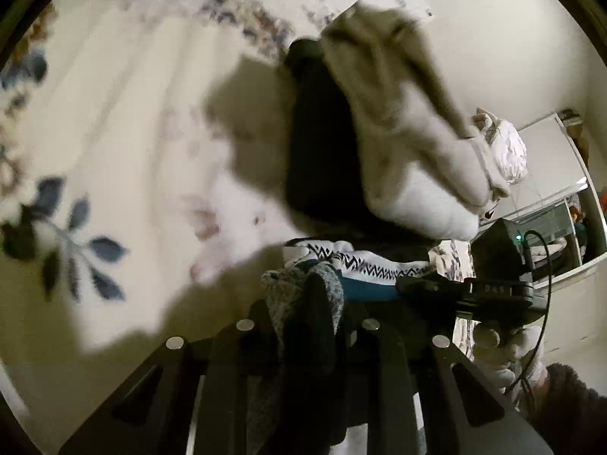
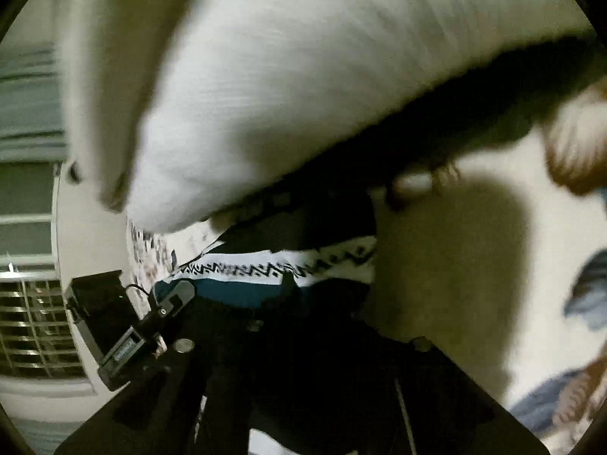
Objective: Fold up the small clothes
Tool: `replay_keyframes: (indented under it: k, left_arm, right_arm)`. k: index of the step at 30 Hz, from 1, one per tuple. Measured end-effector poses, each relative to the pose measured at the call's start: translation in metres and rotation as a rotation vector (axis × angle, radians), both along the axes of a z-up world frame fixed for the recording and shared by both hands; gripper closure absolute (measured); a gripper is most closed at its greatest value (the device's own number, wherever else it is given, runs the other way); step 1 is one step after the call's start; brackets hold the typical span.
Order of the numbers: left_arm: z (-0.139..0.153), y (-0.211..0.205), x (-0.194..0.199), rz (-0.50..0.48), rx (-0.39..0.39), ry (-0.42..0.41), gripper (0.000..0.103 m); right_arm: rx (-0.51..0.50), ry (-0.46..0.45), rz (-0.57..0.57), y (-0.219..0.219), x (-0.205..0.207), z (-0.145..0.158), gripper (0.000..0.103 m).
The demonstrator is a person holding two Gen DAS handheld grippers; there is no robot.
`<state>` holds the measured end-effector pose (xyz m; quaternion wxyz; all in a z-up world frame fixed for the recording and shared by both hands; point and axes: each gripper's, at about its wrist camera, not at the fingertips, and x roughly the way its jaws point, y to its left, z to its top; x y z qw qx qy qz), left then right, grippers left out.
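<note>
Left wrist: fingers (image 1: pixel 303 303) pinching grey sock (image 1: pixel 303 292), floral bedsheet (image 1: pixel 114 132)

Underneath, a bed with a cream bedspread (image 1: pixel 114 121) printed with blue leaves and faded flowers, partly in shadow and blurred. On it, a heap of small clothes: a black garment (image 1: pixel 322 159), a white sock (image 1: pixel 417 204) draped over that, and a white piece with a black zigzag band (image 1: pixel 364 259) beside a teal one (image 1: pixel 364 290). Same bedspread (image 2: pixel 455 265) at right in the right wrist view, blurred.
</note>
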<state>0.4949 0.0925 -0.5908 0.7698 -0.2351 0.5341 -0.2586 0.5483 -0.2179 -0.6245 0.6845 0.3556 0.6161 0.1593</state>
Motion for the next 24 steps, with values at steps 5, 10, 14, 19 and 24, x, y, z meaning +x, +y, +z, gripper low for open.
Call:
replay_keyframes:
  k: [5,10,14,19,24]
  left_arm:
    - [0.04,-0.003,-0.023,0.016,0.017,-0.088,0.085]
    - [0.085,0.006,-0.068,0.025,-0.006,-0.172,0.085]
    - [0.113,0.011,-0.118,0.018,-0.007,-0.21,0.085]
    - [0.123,0.02,-0.196,0.03,-0.033,-0.184,0.082]
    - [0.109,0.027,-0.281,0.038,-0.018,-0.11,0.076]
  right_arm:
    - [-0.047,-0.106,0.04,0.007,-0.018,0.049,0.097]
    - [-0.067,-0.219,0.095,0.012,-0.057,0.1,0.097]
    - [-0.05,-0.275,0.118,0.009,-0.105,0.131,0.097]
    - [-0.008,-0.308,0.148,0.002,-0.189,0.154,0.097]
    - [0.027,-0.265,0.194,0.025,-0.276,0.144,0.097]
